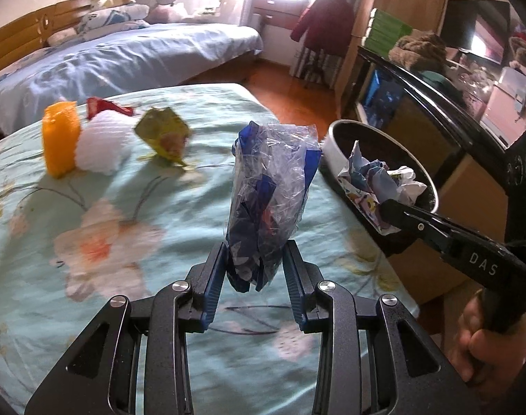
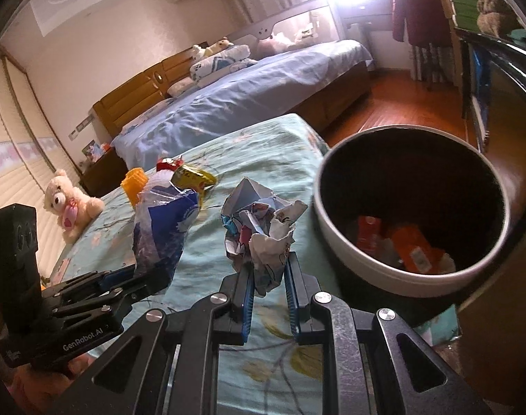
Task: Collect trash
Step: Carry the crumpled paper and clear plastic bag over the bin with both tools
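My left gripper (image 1: 254, 256) is shut on a crumpled clear-and-blue plastic bag (image 1: 273, 186), held upright above the floral bedspread (image 1: 107, 207). My right gripper (image 2: 269, 263) is shut on a crumpled printed paper ball (image 2: 263, 228); in the left wrist view that paper ball (image 1: 377, 180) hangs over the rim of the round bin (image 1: 335, 145). From the right wrist the bin (image 2: 352, 263) stands just right of the paper, dark inside, with orange wrappers (image 2: 408, 245) at its bottom. The left gripper (image 2: 138, 276) with its plastic bag (image 2: 162, 228) shows at the left.
More trash lies farther back on the bedspread: an orange ribbed piece (image 1: 60, 138), a white foam net (image 1: 102, 143), a red wrapper (image 1: 105, 106) and a green-yellow wrapper (image 1: 162, 135). A teddy bear (image 2: 71, 204) sits at the left. A black cabinet (image 1: 418, 103) stands beyond the bin.
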Demonstrator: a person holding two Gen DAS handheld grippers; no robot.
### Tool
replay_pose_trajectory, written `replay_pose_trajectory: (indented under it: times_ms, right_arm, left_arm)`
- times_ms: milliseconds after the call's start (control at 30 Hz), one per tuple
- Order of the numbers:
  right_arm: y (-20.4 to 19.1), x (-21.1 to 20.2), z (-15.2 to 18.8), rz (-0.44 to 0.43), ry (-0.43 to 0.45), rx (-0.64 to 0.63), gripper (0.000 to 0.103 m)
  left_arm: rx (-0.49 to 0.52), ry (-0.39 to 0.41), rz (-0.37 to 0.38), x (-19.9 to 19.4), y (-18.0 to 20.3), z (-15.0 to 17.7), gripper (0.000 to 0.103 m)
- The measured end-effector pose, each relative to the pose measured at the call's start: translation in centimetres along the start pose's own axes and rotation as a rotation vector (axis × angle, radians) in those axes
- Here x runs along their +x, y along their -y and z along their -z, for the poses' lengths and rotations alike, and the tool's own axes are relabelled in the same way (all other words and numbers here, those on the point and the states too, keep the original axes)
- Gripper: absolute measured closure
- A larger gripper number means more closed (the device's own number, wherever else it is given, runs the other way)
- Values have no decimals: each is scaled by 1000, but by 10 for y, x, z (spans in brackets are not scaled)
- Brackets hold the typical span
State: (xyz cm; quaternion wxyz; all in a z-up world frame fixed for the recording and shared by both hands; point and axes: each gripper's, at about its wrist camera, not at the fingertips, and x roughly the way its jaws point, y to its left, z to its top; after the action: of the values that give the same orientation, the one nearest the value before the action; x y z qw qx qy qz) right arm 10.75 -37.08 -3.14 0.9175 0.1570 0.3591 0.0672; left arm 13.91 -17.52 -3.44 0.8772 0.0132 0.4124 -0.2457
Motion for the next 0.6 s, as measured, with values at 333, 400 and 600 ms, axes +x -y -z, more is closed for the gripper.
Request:
replay_pose_trajectory:
  times_ms: [333, 400, 600]
  right_arm:
    - [27, -21, 1, 60, 32, 44, 86]
    - [33, -24, 1, 71, 36, 53, 86]
    - [51, -34, 0, 113, 54, 79, 86]
  left_arm:
    - [56, -42, 55, 18, 30, -9, 71]
    - [62, -48, 61, 21, 36, -11, 71]
    - [95, -54, 80, 27, 52, -18, 71]
